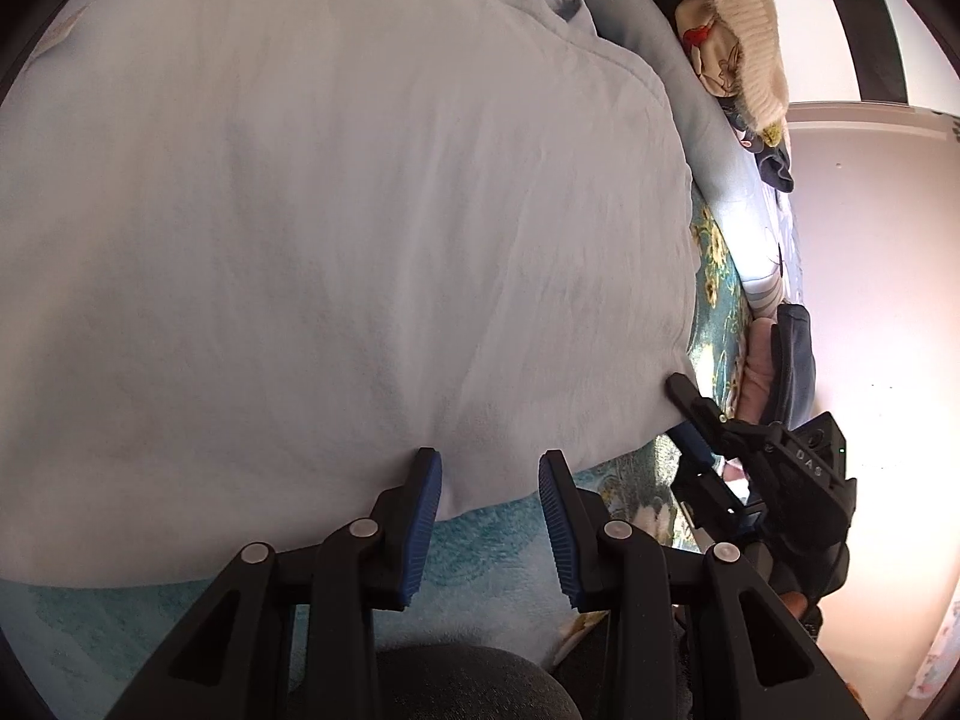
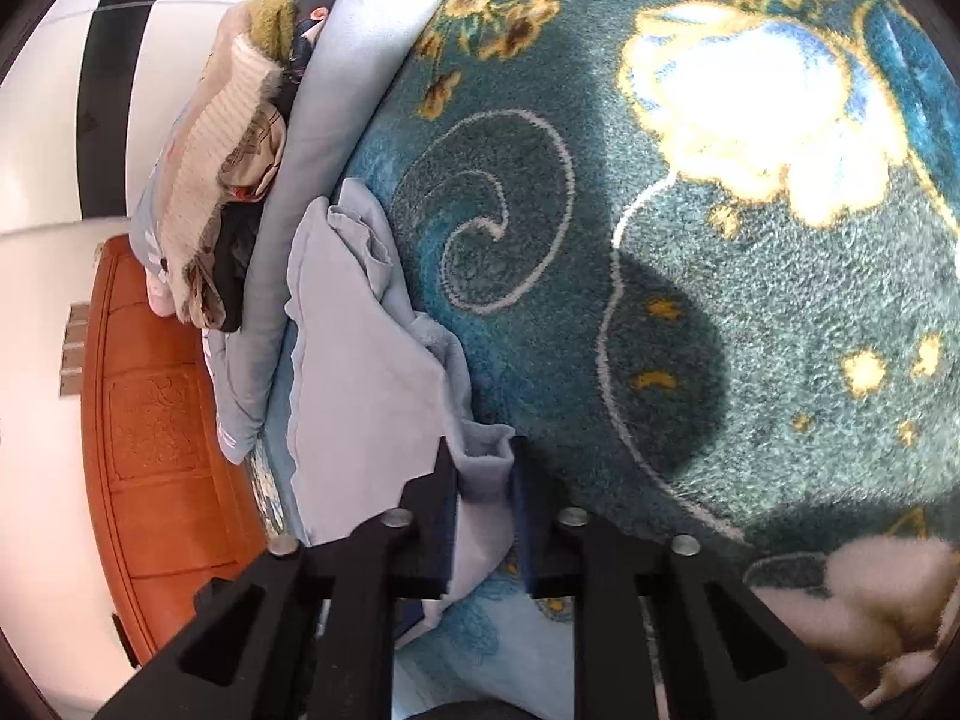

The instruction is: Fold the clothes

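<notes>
A teal flowered blanket (image 2: 690,312) covered the bed, and on it the pale blue garment (image 1: 336,252) lay spread nearly flat, its near hem running along the bed's edge; a heap of other clothes (image 1: 729,30) sat beyond it by the wall. The step in hand looked like taking hold of the near hem for a fold; one corner seemed secured, the other not yet.

The right gripper (image 2: 485,516) pointed downward at the bed with its jaws drawn close on a bunched corner of the garment, cloth pinched between the blue pads; the left gripper (image 1: 491,525) angled down over the hem with its jaws partly apart, cloth lying under and between the fingers (image 1: 423,516) but not pressed, so it held nothing.

The next move probably called for the left jaws to close on the hem; then both hands could lift evenly and carry the edge across, keeping the cloth taut so it did not crumple.
</notes>
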